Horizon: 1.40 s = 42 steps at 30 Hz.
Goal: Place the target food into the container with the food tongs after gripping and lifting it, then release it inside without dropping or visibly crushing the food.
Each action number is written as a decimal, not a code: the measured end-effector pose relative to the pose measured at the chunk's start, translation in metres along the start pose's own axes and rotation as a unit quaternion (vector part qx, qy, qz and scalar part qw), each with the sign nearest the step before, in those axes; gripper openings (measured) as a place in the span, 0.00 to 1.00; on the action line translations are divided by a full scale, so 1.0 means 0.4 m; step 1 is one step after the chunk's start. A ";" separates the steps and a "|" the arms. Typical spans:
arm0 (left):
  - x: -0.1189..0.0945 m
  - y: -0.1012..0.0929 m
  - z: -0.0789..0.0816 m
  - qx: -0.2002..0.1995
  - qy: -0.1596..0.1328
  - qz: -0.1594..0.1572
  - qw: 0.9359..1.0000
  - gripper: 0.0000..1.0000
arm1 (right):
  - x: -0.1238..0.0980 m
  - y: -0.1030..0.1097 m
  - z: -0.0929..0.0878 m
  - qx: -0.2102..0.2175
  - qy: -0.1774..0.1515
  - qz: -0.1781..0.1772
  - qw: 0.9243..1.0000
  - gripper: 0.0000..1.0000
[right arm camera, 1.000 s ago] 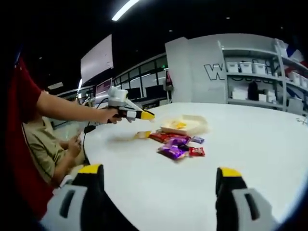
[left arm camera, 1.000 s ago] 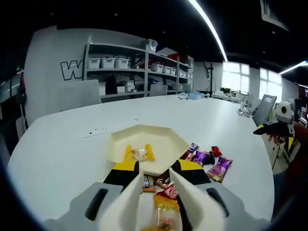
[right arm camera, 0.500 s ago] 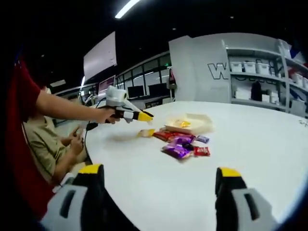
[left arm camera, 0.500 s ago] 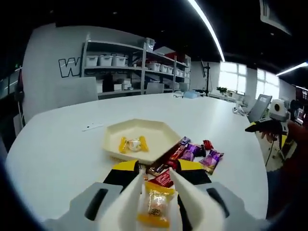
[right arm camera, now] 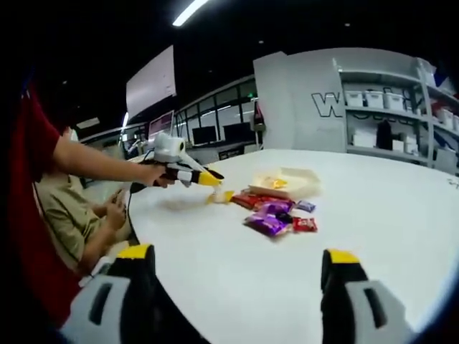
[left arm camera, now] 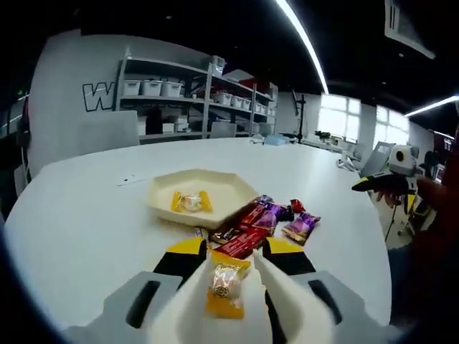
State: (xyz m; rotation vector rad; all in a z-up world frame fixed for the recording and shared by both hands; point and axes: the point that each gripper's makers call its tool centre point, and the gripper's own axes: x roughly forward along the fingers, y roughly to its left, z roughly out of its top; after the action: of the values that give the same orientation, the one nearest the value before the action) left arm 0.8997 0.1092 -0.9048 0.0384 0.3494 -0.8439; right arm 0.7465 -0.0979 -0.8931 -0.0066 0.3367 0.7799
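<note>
Left gripper view: tongs (left arm camera: 228,301) clenching a yellow candy (left arm camera: 224,289) by its middle, above the table (left arm camera: 79,222), short of the tray (left arm camera: 163,193). Light, crinkly, slippery wrapper; probably needing gentle pressure. Wrappers (left arm camera: 265,221) crowding the tray's near rim; open room beyond. Right gripper (right arm camera: 233,287) idling agape, well apart.

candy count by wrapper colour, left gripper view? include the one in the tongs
Yellow/orange candies: 2, one in the tray, one in the tongs
Purple candies: about 3
Red candies: about 3
Total: about 8; the pile overlaps, so it is approximate.
</note>
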 end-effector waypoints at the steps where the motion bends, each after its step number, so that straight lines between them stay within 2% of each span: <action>1: -0.001 0.001 -0.005 0.005 0.002 0.001 1.000 0.29 | 0.000 0.001 0.001 0.000 -0.001 0.000 1.000 0.96; 9: 0.000 0.004 -0.018 0.027 0.011 -0.001 1.000 0.30 | 0.004 0.007 -0.010 0.004 0.002 0.002 1.000 0.96; 22: 0.013 0.000 -0.034 0.028 0.024 -0.011 0.999 0.30 | -0.002 0.011 -0.011 0.001 0.002 0.000 1.000 0.96; 29: 0.024 -0.005 -0.062 0.046 0.050 -0.020 0.997 0.30 | 0.001 0.011 -0.013 0.002 0.003 0.000 1.000 0.95; 32: 0.024 -0.004 -0.057 0.035 0.047 -0.020 0.998 0.29 | 0.002 0.011 -0.012 0.002 0.003 0.001 1.000 0.95; 38: 0.022 -0.003 -0.058 0.040 0.047 -0.018 0.998 0.28 | 0.005 0.009 -0.020 0.002 0.008 0.000 1.000 0.95; 42: 0.024 0.005 -0.058 0.018 0.052 -0.007 0.998 0.25 | 0.007 0.011 -0.026 0.004 0.011 0.001 1.000 0.95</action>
State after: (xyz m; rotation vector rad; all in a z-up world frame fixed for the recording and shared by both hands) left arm 0.9003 0.1076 -0.9300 0.1133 0.4333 -0.8639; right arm 0.7423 -0.0943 -0.9033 -0.0079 0.3601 0.7806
